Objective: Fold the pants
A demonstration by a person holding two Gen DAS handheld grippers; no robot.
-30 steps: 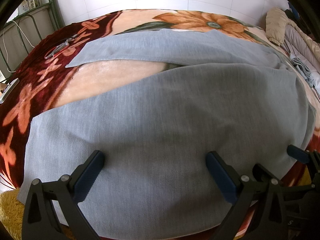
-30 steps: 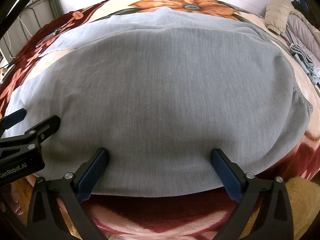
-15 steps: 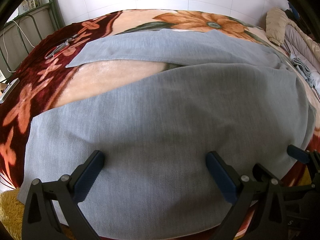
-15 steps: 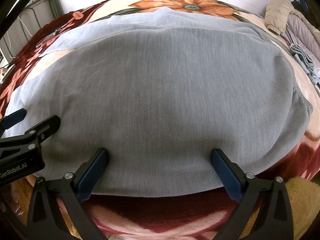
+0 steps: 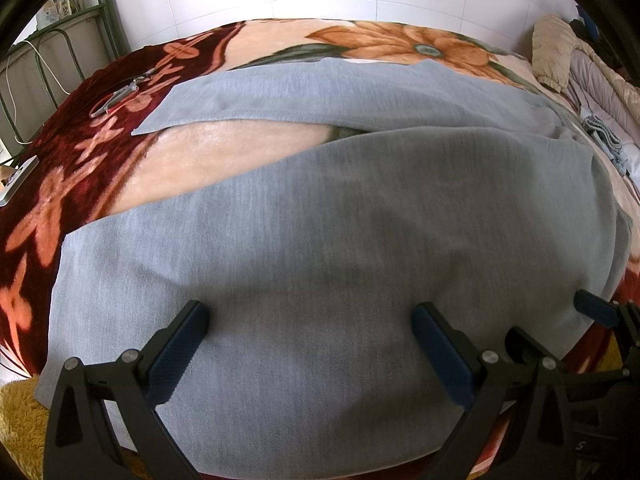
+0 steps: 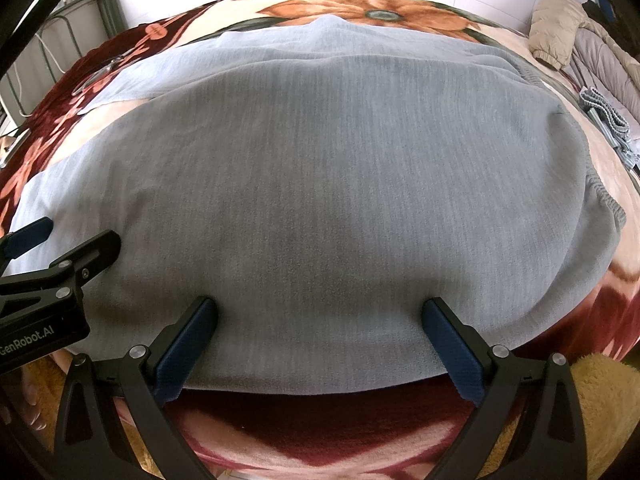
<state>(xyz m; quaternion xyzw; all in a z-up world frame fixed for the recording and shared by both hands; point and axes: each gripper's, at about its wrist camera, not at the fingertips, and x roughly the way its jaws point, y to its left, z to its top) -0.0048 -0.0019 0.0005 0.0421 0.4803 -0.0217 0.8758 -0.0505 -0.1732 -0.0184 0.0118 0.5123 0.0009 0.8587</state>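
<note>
Grey pants (image 5: 340, 220) (image 6: 340, 168) lie spread flat on a bed, legs parted toward the left and the waistband (image 6: 600, 196) at the right. In the left wrist view the far leg (image 5: 320, 92) and the near leg have a strip of blanket between them. My left gripper (image 5: 310, 344) hovers open over the near leg's front edge, nothing between its fingers. My right gripper (image 6: 320, 336) stands open over the pants' near edge, close to the seat. Each gripper shows at the edge of the other's view, the right gripper (image 5: 600, 316) and the left gripper (image 6: 60, 240).
A dark red and peach floral blanket (image 5: 72, 184) (image 6: 312, 424) covers the bed. Padded jackets (image 5: 580, 64) (image 6: 580, 36) are heaped at the right. A small metal tool (image 5: 120, 96) lies far left. A green metal bed frame (image 5: 52, 36) and white tiled wall stand behind. Yellow fluffy fabric (image 6: 600, 400) lies below.
</note>
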